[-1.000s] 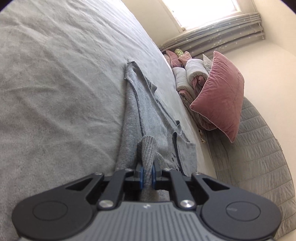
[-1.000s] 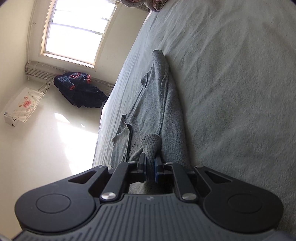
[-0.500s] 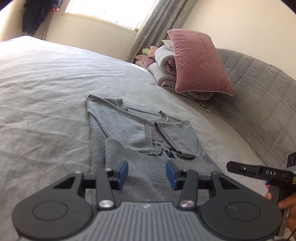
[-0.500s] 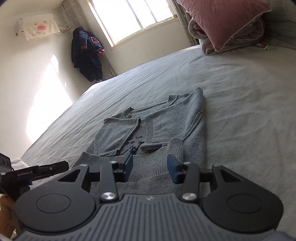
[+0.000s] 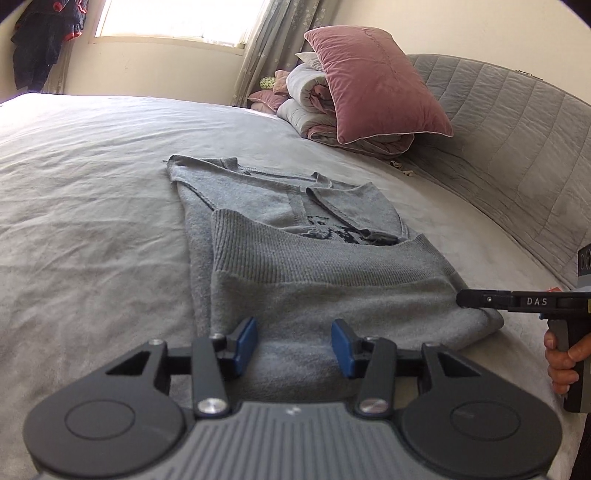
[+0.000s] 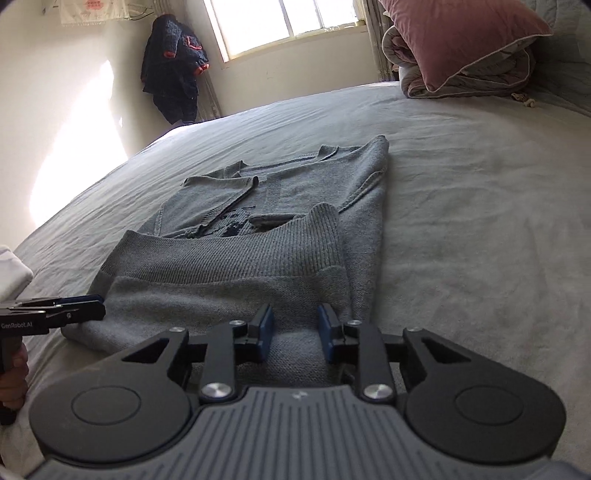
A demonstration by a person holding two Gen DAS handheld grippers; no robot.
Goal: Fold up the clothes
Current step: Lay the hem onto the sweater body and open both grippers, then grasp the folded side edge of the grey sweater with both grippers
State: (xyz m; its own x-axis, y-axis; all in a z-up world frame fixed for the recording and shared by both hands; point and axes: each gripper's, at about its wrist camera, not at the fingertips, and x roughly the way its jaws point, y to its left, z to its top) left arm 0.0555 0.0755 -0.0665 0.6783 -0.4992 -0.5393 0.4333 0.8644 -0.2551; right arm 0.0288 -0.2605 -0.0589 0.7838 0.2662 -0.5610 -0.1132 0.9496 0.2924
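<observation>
A grey knitted sweater [image 5: 295,266] lies on the bed, its ribbed hem folded up over the body and partly covering a dark chest print [image 5: 332,230]. My left gripper [image 5: 294,341] hovers open over the near fold edge, holding nothing. My right gripper [image 6: 294,328] is also open, over the sweater [image 6: 258,258] near its right side. Each gripper shows in the other's view: the right one [image 5: 480,299] at the sweater's right corner, the left one [image 6: 74,308] at its left corner, each held by a hand.
The grey bedsheet [image 5: 92,221] spreads wide on all sides. A pink pillow [image 5: 373,85] rests on rolled quilts against the padded grey headboard [image 5: 498,129]. Dark clothes [image 6: 173,85] hang by the window [image 6: 280,22]. A white item [image 6: 11,273] sits at the left edge.
A second ago both grippers were shut on the sweater's hem, pulling it up. They have since let it go, opened and drawn back; the hem now lies folded over the body.
</observation>
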